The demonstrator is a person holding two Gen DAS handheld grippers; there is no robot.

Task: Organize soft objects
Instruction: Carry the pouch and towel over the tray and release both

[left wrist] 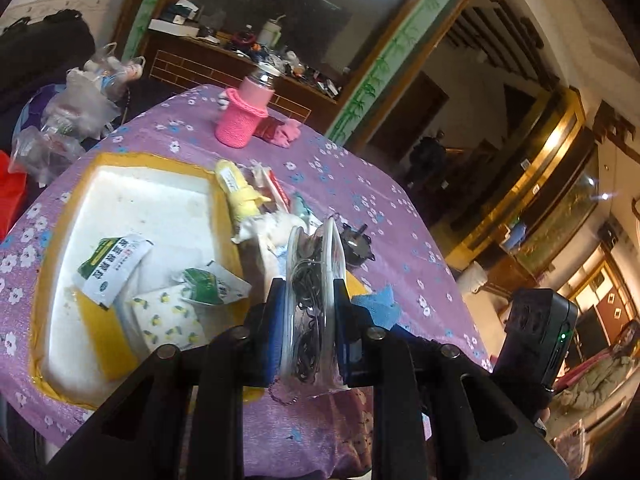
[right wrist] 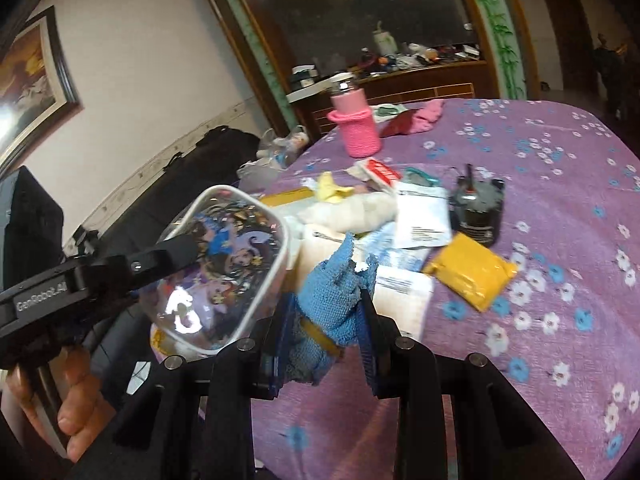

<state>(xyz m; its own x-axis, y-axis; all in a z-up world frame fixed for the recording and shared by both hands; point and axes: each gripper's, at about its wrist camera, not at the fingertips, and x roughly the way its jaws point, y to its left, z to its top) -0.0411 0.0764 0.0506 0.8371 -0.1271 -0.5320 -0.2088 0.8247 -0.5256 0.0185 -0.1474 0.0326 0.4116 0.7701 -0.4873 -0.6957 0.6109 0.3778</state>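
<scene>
**Both grippers loaded above the table**

The left gripper [left wrist: 308, 300] is clamped narrowly on a clear plastic pouch [left wrist: 312, 280], held edge-on just beside the white foam tray [left wrist: 132, 200]. The right gripper [right wrist: 326, 320] pinches a blue cloth [right wrist: 336, 280] above the purple tablecloth [right wrist: 540, 160]. A yellow packet [right wrist: 472, 272] lies near.

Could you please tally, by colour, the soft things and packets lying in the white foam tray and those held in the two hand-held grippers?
Green and white packets in the foam tray: 2
Lemon-print white cloth: 1
Yellow slab: 1
Clear pouch in left hand-held gripper: 1
Blue cloth in right hand-held gripper: 1
Total: 6
</scene>
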